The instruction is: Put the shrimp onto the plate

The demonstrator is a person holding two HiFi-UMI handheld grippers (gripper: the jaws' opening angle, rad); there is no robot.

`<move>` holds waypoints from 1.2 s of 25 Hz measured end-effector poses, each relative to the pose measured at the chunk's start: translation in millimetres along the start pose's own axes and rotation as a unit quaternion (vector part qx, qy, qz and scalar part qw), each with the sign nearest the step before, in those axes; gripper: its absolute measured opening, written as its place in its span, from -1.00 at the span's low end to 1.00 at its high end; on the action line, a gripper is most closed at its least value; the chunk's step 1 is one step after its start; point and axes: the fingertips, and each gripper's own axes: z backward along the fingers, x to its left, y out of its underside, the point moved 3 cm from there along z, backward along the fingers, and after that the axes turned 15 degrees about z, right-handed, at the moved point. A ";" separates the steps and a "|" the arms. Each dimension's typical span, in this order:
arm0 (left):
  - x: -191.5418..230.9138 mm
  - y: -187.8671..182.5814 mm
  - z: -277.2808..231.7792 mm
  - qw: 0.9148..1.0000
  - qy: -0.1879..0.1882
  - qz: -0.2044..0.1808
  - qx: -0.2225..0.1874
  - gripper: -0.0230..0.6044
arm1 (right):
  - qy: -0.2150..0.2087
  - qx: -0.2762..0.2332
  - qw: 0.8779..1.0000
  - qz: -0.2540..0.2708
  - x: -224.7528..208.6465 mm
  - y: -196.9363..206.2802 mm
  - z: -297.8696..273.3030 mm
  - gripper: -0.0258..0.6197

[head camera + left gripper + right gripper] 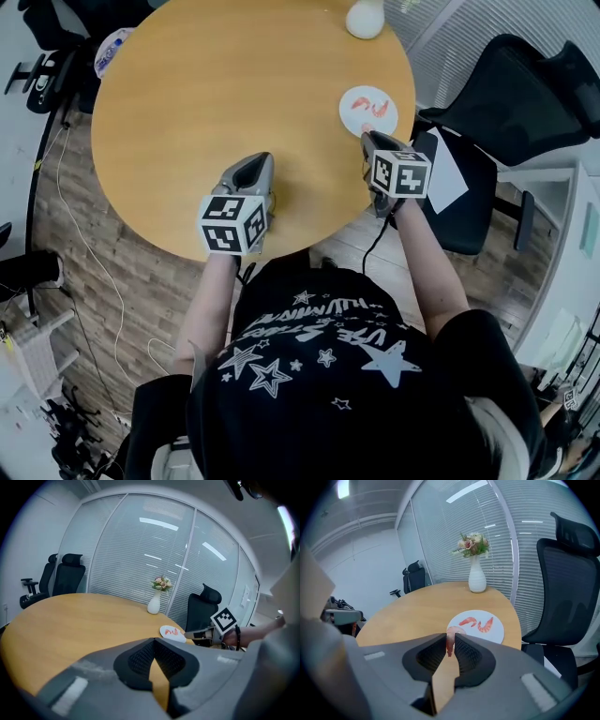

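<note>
**A:** Which tool did we label first?

**B:** The right gripper [450,643]. Its jaws were clamped on a shrimp [451,633], which hung between the pads with its curled end showing above the tips. The left gripper [153,641] had its tips together with nothing between them, above the bare table [70,616].

**A:** And beyond the jaws?

**B:** The white plate [499,632] lay just past the held shrimp, close to the table's edge. It already carried a curved shrimp [468,620] and a straighter shrimp [486,625]. We could not tell whether the held one had reached the near rim. A white vase [477,581] of flowers stood farther back, and a black chair [569,583] was off to the right.

**A:** What did we judge could go wrong?

**B:** The pads held only a thin part of the shrimp, so we thought it might slip out or swing. If the jaws opened short of the rim, it would land on the wood. A nudge from the gripper could slide the plate toward the table's edge. A drop onto the two plated shrimp could knock them.

**A:** Was there any writing?

**B:** Each marker cube [400,173] bore only black-and-white squares. The lettering on the person's shirt [328,323] sat upside down among stars, and we could not read it with confidence. We saw no brand on the plate or vase.
</note>
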 end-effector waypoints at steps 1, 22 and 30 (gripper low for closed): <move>0.8 -1.5 -3.7 1.000 0.003 0.000 0.003 -0.92 | 0.002 0.003 1.000 -0.002 -1.0 0.9 -3.1 -0.74; 20.2 -16.2 -55.0 0.999 0.022 0.003 0.034 -0.92 | 0.031 0.056 0.998 0.024 -24.2 13.0 -57.6 -0.74; 28.7 -18.5 -61.1 0.999 0.019 0.009 0.042 -0.92 | 0.039 0.071 0.996 0.033 -32.1 12.5 -68.8 -0.74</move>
